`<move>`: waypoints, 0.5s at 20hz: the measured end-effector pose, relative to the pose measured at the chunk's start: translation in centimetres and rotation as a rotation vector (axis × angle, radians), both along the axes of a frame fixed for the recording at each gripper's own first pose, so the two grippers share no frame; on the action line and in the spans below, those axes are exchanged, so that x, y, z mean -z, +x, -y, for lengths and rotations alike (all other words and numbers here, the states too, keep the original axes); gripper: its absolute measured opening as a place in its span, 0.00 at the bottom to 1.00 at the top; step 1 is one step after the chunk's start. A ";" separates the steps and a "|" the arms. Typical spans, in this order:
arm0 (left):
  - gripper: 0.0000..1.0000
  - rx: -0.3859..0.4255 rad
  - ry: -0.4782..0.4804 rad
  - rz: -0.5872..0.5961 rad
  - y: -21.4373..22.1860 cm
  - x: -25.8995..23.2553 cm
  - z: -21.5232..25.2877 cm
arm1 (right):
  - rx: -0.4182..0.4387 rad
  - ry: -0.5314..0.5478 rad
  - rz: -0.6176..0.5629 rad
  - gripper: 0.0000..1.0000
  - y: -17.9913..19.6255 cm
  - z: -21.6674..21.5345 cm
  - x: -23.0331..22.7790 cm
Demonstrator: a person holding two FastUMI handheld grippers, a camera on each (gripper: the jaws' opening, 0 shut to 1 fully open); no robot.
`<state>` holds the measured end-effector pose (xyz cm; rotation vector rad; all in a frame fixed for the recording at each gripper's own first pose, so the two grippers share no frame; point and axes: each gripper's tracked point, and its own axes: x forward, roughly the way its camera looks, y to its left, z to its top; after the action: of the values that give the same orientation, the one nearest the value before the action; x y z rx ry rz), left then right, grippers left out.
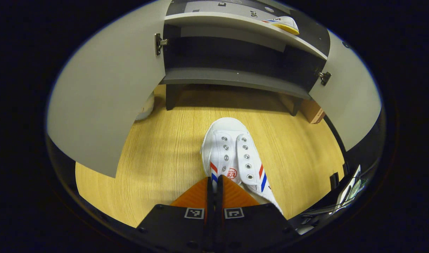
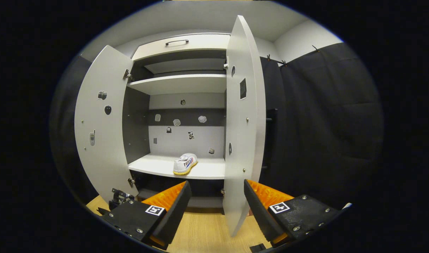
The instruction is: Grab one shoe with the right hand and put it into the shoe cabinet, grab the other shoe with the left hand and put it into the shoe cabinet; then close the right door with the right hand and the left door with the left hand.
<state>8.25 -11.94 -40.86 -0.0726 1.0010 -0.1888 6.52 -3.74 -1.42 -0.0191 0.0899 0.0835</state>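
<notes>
A white shoe (image 1: 232,151) with red and blue stripes lies on the wooden floor (image 1: 158,158), toe toward the shoe cabinet (image 1: 235,79). My left gripper (image 1: 214,184) is shut on the shoe's left side edge near the heel. The other white shoe (image 2: 185,163) (image 1: 285,24) sits on a middle shelf (image 2: 207,170) inside the cabinet. Both cabinet doors stand open: the left door (image 2: 102,130) (image 1: 105,88) and the right door (image 2: 242,123) (image 1: 351,98). My right gripper (image 2: 216,203) is open, held in front of the cabinet, with the right door's edge seen between its fingers, farther off.
A cardboard box (image 1: 313,111) sits on the floor by the cabinet's right leg. A white object (image 1: 147,107) lies behind the left door. A drawer with a handle (image 2: 177,42) tops the cabinet. Black cloth wall (image 2: 323,123) hangs to the right.
</notes>
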 end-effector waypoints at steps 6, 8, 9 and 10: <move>0.06 -0.014 -0.016 0.062 2.3 -7.8 -2.1 | -0.039 0.021 0.009 0.92 0.9 -1.2 0.3; 0.06 -0.017 -0.025 0.101 3.0 -11.3 -2.6 | -0.049 0.033 0.005 0.93 1.2 -1.4 0.5; 0.06 -0.016 -0.036 0.116 3.6 -13.0 -2.5 | -0.051 0.036 0.003 0.93 1.4 -1.4 0.6; 0.07 -0.014 -0.050 0.128 4.2 -14.5 -2.3 | -0.054 0.038 0.003 0.93 1.5 -1.5 0.6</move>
<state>12.49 -9.60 -26.35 -0.1122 0.8676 -0.2032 8.02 -2.23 -1.99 0.0162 0.0848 0.1396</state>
